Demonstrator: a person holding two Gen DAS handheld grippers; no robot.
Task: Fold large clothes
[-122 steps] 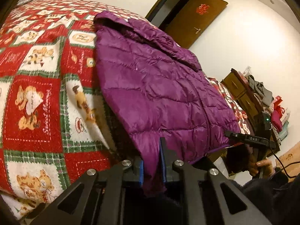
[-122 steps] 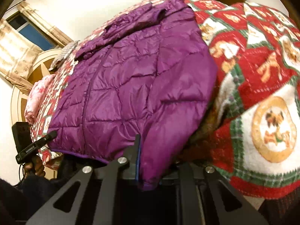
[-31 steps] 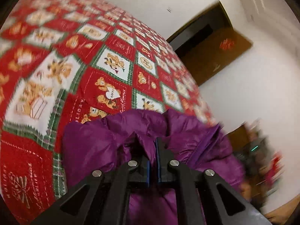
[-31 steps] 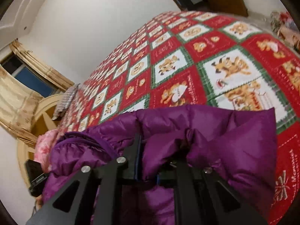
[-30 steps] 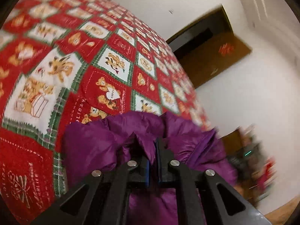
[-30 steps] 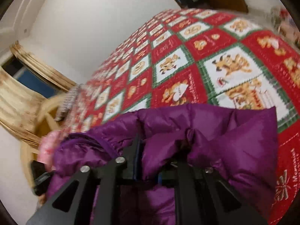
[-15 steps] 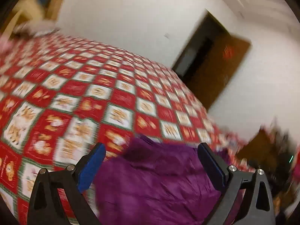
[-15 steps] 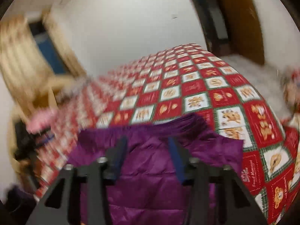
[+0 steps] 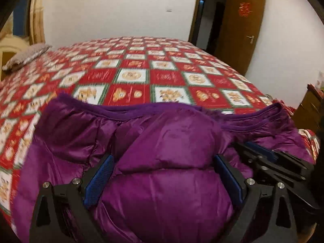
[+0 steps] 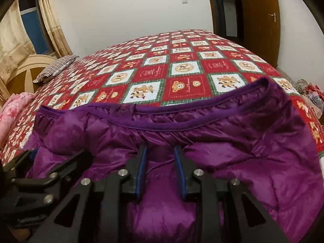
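Red-and-white bear-print quilted bedspread (image 9: 131, 81) carries the shiny purple quilted puffer jacket (image 9: 166, 182) at its near edge; left gripper (image 9: 164, 178) spread wide above it, right gripper (image 10: 160, 170) closing, unclamped; only right view shows pink bedding (image 10: 12, 109).

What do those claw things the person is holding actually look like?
Both are matte black. The left gripper and the right gripper each have two angular fingers with triangular cut-outs, round silver bolt heads and blue textured pads lining the inner faces.
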